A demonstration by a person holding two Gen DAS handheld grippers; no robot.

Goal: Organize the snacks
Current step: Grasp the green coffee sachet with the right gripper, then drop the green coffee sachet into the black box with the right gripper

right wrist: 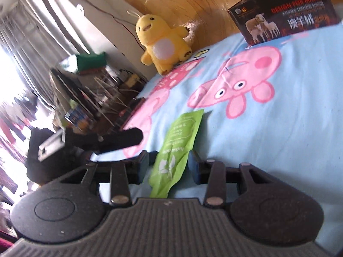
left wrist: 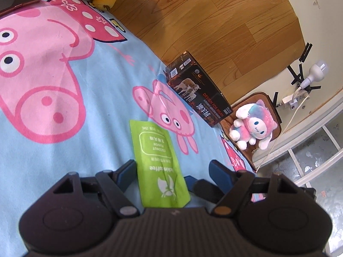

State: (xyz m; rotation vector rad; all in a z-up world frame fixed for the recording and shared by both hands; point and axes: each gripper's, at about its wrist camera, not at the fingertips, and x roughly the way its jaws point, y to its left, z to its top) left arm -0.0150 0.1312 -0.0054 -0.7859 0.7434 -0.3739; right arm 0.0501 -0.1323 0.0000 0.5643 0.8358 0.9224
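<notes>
The flat green foil-like sachet (left wrist: 159,167) has a smooth, slightly glossy film surface, creased where it lies between the blue rubbery-looking pads (right wrist: 194,165) of the right gripper (right wrist: 169,163). Both gripper bodies are matt black plastic with a fine grain; the pivot pins appear metallic. Beneath the grippers, the light blue printed cloth sheet (left wrist: 103,107) is matt and soft. Ahead, the dark printed cardboard box (left wrist: 199,90) shows a semi-gloss finish. The yellow plush toy (right wrist: 160,45) is fuzzy. The brown wood-plank floor (left wrist: 214,21) beyond is smooth and glossy.
</notes>
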